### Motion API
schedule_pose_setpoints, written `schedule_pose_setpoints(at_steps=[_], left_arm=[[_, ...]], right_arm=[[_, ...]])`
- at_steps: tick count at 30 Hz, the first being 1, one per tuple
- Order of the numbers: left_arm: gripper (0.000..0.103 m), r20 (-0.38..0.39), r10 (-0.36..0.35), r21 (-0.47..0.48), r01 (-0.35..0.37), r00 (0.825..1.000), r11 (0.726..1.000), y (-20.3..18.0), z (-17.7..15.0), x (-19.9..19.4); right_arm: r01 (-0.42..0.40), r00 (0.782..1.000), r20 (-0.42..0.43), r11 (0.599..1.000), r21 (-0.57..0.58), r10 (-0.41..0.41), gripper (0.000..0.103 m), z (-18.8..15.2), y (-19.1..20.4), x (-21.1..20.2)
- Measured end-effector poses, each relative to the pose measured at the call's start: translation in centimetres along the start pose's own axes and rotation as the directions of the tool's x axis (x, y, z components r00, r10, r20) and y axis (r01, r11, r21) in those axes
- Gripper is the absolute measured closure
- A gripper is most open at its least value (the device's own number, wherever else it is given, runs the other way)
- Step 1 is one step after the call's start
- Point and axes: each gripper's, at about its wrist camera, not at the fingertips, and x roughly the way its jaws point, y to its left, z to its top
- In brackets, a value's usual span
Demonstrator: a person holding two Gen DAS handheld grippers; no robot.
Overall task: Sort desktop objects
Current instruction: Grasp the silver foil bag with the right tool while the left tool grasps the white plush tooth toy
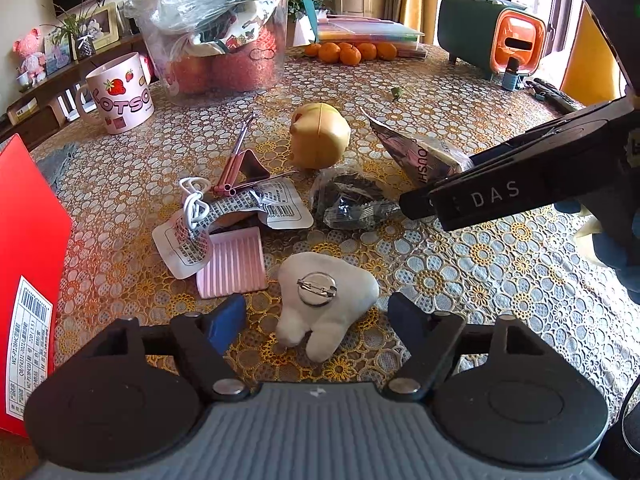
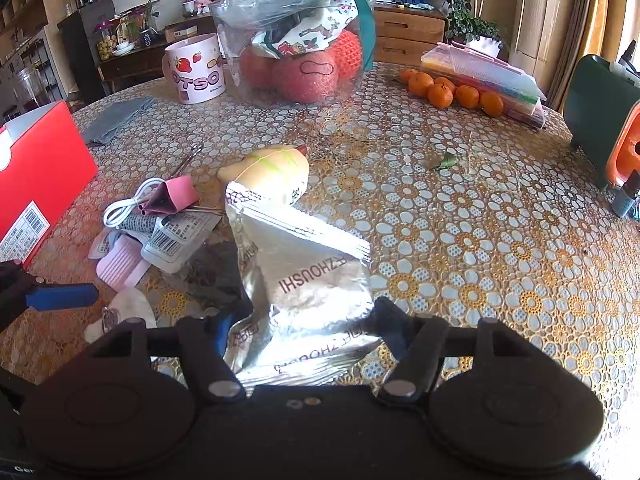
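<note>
You are holding the left gripper [image 1: 316,320] with its jaws parted around the white tooth-shaped plush badge [image 1: 326,304], which is lying pin-side up on the lace-patterned surface [image 1: 500,280]; the blue pads are standing just clear of its sides, not pressing. You are holding the right gripper [image 2: 304,328] over the crinkled silver foil snack packet [image 2: 304,272]. Its jaws are flanking the packet's lower end, and the pads appear to be meeting the foil, though I cannot tell whether they are truly gripping it.

The main risk lies with the badge. It is soft and lobed, so if your jaws are closing on one lobe only, it is likely to twist out. The round metal pin back [image 1: 316,288] is facing up and could snag a pad.

The packet is slippery and puffy. A shallow pinch on its edge is likely to slide off, or to drag it against the yellow squishy toy [image 2: 272,172] just behind it. The dark plastic bag [image 1: 352,200] is lying near the right gripper's finger and could be caught too.
</note>
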Motion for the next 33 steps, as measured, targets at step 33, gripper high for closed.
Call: schedule_pose_setpoints(at_steps=[33], left_arm=[[0.055, 0.012, 0.005, -0.122, -0.003, 1.0, 0.992, 1.5, -0.6, -5.1]], right_arm=[[-0.032, 0.999, 0.018, 0.999, -0.009, 0.032, 0.048, -3.0, 2.8, -6.9]])
